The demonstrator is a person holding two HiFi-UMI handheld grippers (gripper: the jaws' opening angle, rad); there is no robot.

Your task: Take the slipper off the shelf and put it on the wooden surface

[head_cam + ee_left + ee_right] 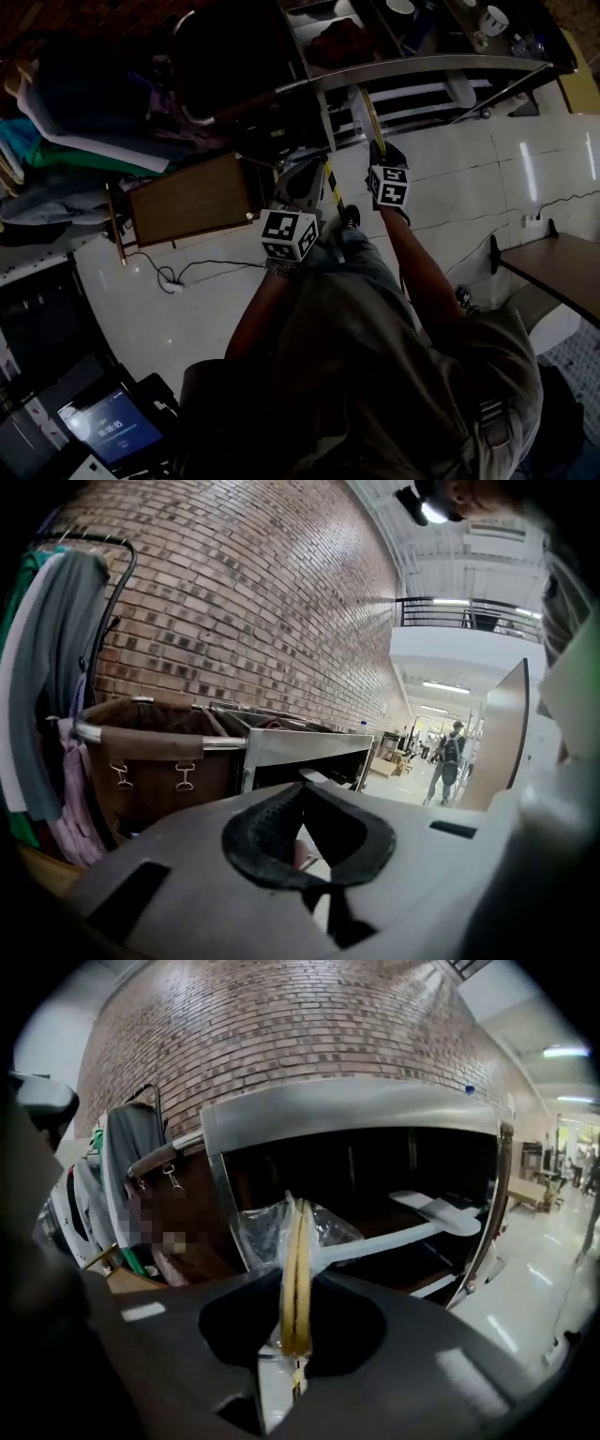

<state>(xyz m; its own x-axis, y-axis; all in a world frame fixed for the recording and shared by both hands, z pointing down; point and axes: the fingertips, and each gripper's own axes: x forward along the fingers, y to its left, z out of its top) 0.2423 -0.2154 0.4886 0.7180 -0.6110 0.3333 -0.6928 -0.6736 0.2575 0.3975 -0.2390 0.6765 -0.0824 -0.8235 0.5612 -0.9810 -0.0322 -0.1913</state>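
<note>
Peering along my right gripper (294, 1206), I see jaws together against clear plastic (251, 1232), pinch unclear, half-hiding the slipper (441, 1211); left gripper (301, 789) closed, murky.

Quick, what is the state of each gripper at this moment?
Left gripper: shut, jaw tips together, holding nothing.
Right gripper: shut on a thin yellowish slipper in clear plastic wrap.

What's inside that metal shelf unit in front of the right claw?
Inside the metal shelf, one pale slipper-like shape lies on a white board. The right gripper, shut on a plastic-wrapped slipper, covers the middle; the back is too dark.
</note>
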